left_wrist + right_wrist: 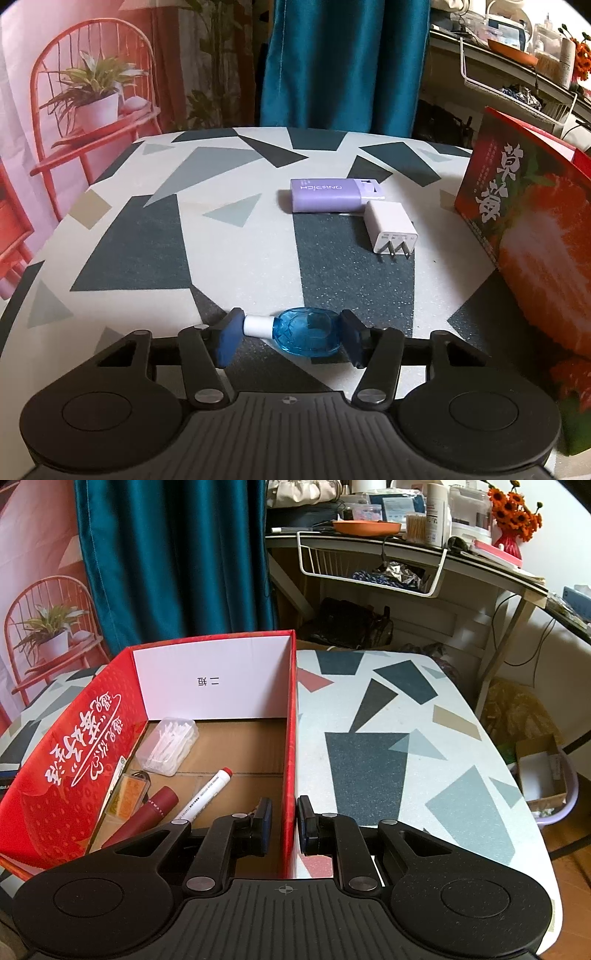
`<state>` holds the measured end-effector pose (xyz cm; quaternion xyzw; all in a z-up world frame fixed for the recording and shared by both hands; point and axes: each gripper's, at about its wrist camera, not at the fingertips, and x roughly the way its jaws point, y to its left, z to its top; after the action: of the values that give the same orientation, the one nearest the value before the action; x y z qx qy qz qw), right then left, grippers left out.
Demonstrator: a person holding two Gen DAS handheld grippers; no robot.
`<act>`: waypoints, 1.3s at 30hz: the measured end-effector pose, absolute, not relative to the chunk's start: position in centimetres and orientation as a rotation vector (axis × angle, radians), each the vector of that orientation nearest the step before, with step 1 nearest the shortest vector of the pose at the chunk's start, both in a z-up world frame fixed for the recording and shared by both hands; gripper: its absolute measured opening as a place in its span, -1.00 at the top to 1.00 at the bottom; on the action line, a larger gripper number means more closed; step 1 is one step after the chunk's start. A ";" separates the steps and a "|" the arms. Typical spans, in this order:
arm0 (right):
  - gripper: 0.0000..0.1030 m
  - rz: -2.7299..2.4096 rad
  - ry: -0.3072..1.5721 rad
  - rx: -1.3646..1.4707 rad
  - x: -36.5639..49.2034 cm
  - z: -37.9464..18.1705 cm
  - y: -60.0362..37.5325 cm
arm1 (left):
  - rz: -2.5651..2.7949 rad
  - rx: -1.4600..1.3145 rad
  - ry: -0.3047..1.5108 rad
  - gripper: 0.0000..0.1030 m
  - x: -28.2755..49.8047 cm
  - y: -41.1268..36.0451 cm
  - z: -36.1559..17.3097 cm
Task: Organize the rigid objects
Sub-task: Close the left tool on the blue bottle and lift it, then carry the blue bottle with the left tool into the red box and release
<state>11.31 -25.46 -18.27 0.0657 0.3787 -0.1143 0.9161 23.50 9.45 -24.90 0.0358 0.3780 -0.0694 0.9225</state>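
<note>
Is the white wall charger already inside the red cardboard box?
No, the white wall charger lies on the patterned tabletop beside the purple rectangular case, outside the red cardboard box.

The red box (229, 701) is my landmark. Inside it, its right half is lying bare beside a marker (207, 794), a clear case (166, 746) and a maroon tube (147, 816) crowding its left. Left of the box, a white charger (391, 229) and purple case (328, 195) are blocking the table (221, 240); further left it is lying open.
</note>
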 end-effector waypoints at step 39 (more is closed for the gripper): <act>0.84 -0.252 0.775 0.119 11.2 -18.2 -25.5 | -0.532 0.099 0.534 -0.14 22.8 -4.0 -14.1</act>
<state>11.24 -25.49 -18.19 0.0580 0.3768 -0.1224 0.9163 22.82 -4.05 -14.10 0.0481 0.2604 -0.2598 0.9286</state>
